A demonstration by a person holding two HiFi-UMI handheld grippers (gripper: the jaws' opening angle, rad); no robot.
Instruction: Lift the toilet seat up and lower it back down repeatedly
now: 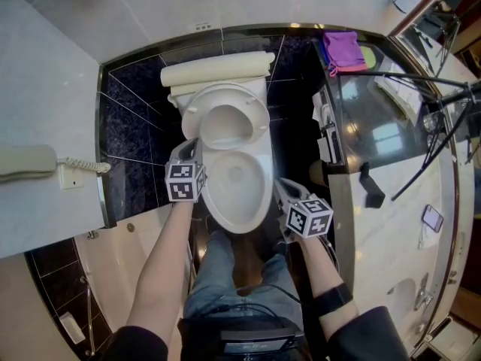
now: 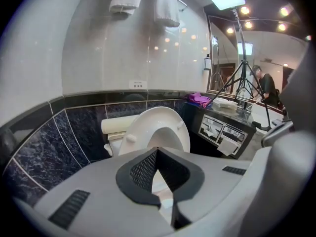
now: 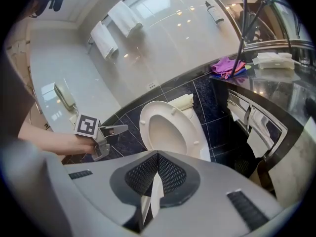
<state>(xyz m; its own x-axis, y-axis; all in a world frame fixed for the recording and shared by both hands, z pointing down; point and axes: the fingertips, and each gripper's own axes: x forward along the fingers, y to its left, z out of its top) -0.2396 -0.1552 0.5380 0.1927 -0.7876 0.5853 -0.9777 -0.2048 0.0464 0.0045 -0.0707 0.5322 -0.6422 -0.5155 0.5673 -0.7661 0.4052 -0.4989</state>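
Toilet seat (image 1: 260, 117) is raised, tilted back toward the tank. Its underside with the small bumpers faces the room. Bowl (image 1: 264, 195) is open below it, rim bare. A cream roll (image 1: 218, 71) lies across the top of the tank, behind the seat.

Left gripper (image 1: 191, 144): at the bowl's left side, near the seat hinge, pointing down and in toward the seat. Jaws are closed, pads meeting in a V with nothing between them. The right gripper view shows its tips just beside the seat's left edge with dark tile between them, so not touching.

Right gripper (image 1: 284, 189): at the bowl's right side, nearer the front rim and lower than the left. Jaws are closed and empty, with only a pale sliver of toilet showing through the slit. Clear of both seat and bowl.

Surroundings: dark marbled tile behind the toilet, pale wall above. Wall phone (image 1: 28, 162) is on the left wall. The dark glossy worktop (image 1: 376, 107) is to the right, with a purple cloth (image 1: 343, 50) at its back corner. Paper holders (image 3: 247, 118) are set in its front face. The person's legs stand right at the bowl's front.
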